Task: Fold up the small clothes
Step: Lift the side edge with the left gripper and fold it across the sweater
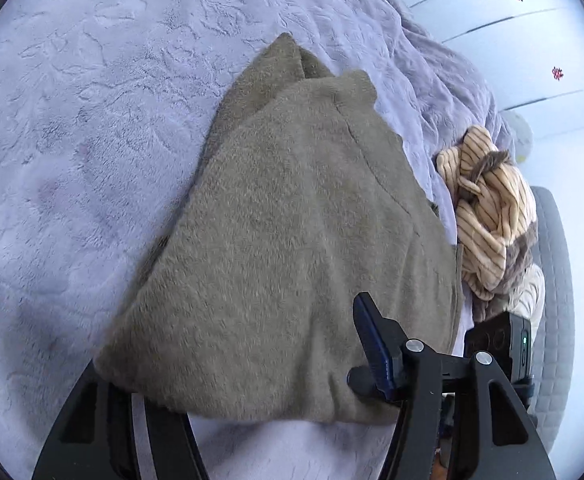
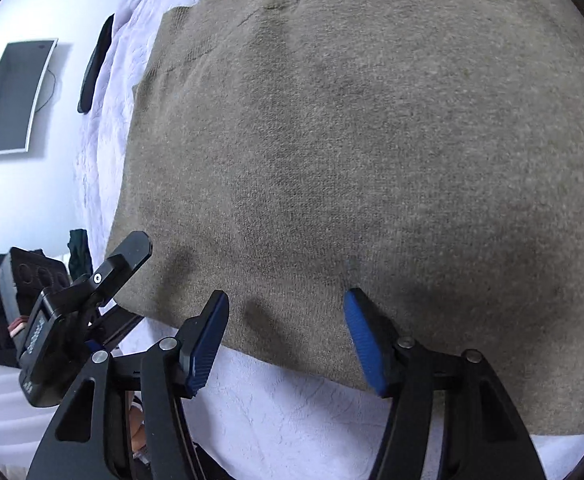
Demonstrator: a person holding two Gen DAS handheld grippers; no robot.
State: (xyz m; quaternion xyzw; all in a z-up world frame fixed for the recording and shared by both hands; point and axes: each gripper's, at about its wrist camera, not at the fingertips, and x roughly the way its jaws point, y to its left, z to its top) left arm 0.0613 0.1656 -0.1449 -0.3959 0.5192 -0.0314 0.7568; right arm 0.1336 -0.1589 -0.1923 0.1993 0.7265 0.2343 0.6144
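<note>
My 2 grippers over the folded brown garment (image 1: 292, 232) on the lilac blanket (image 1: 71, 128)

My right gripper (image 2: 287, 340) stands released, its blue pads apart above the garment's near hem, clasping nothing; my left gripper (image 1: 251, 384) shows 1 finger over that hem, its jaws parted too. A striped garment (image 1: 488, 216) lies at the blanket's right edge

Lighting: cool, even daylight, soft shadows beneath the fingers (image 2: 362, 340); strong fisheye bending, dark vignetted corners, slight blur at edges.
</note>
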